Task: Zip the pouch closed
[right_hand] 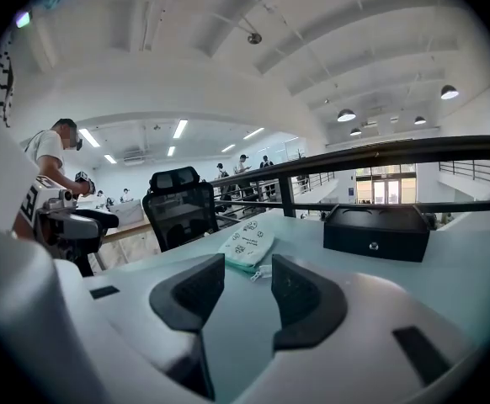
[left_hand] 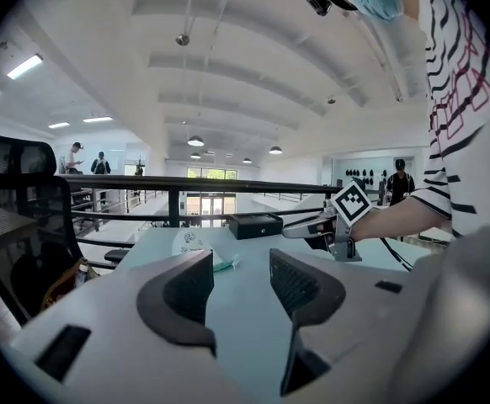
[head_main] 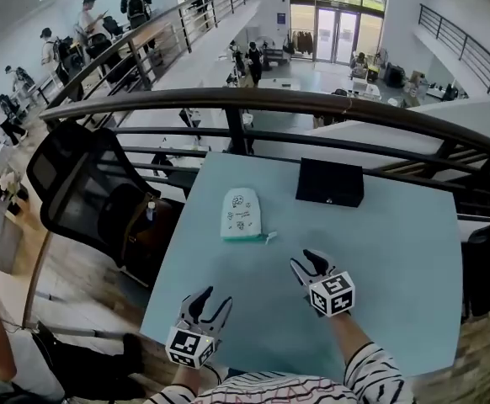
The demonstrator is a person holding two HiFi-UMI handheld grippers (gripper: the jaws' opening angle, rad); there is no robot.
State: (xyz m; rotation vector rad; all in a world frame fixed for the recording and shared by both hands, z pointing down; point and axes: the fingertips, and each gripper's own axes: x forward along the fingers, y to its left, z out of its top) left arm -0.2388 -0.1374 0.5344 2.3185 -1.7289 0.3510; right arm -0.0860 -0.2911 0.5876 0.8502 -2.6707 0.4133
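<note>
Hovering over the table (head_main: 396,251) we hold both claws empty | left gripper (head_main: 214,298): jaws spread | right gripper (head_main: 307,261): jaws spread | pouch (head_main: 242,214): flat on the table ahead of both, black box (head_main: 330,183) beyond it

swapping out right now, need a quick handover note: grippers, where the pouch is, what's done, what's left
Left gripper: jaws open, empty, by the table's near-left corner.
Right gripper: jaws open, empty, closer to the pouch but not touching it.
Pouch: flat on the table, zip pull at its near right corner; black box behind it.
Done: nothing yet, pouch untouched.
Left: steady the pouch, grip the pull, run the zip shut. How far the zip is open cannot be made out.
</note>
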